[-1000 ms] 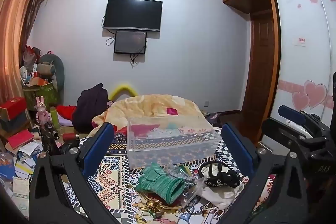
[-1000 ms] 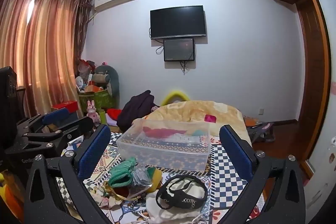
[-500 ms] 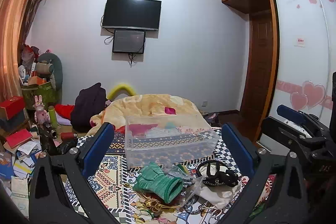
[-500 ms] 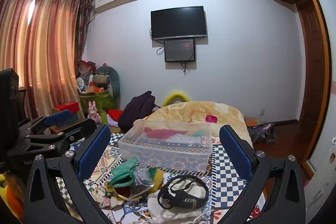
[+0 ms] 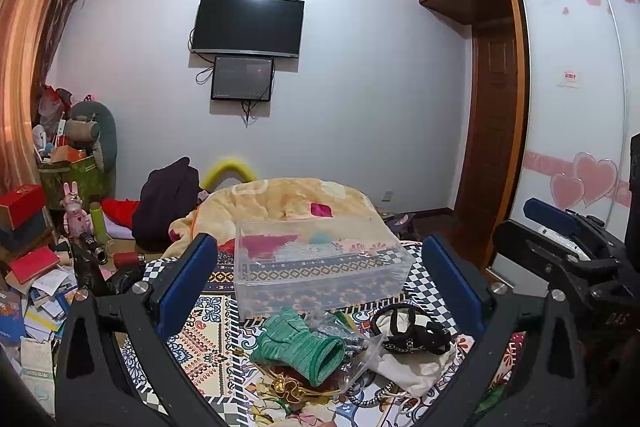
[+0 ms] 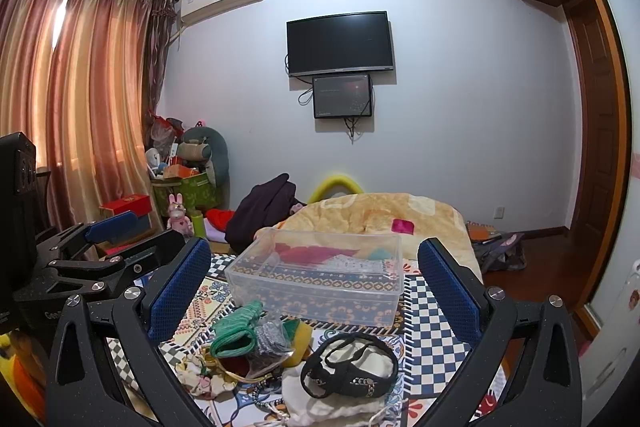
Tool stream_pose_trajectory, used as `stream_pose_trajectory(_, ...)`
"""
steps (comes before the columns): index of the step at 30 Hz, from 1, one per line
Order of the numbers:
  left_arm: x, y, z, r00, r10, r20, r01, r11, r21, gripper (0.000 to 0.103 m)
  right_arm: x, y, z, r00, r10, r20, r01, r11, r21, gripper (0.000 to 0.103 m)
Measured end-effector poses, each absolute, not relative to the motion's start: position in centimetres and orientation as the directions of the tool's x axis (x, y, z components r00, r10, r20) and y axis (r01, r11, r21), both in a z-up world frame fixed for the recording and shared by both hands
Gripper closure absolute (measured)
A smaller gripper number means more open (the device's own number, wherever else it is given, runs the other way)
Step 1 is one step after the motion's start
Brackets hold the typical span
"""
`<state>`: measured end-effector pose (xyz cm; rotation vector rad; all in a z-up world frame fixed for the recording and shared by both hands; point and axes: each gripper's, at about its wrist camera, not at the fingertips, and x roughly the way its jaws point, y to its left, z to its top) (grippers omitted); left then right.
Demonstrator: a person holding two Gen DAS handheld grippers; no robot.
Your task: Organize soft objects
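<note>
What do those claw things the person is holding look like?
Each gripper, left and right, is a matte, speckled black frame that forks into two fingers, each faced with a textured blue pad. Silver screw heads dot the joints, and triangular slots are cut through the arms. From the other camera, the right gripper's body shows pale lettering, too small to read. No cables or sleeves are visible.

Each gripper, left gripper (image 5: 320, 277) and right gripper (image 6: 314, 277), is built from black speckled arms, blue textured pads (image 5: 188, 283) and silver screws (image 5: 139, 287).
</note>
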<state>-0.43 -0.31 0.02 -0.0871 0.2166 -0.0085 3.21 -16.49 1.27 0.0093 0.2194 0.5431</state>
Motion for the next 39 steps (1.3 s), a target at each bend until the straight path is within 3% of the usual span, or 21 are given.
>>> stream_pose_trajectory(39,-0.6,-0.21,0.18,0.976,-0.03,-0.215,0.009,0.995,-0.095,0.0,3.15,-16.41,1.49,0.831,0.52,-0.198,-0.516,0.853,0.077,0.0)
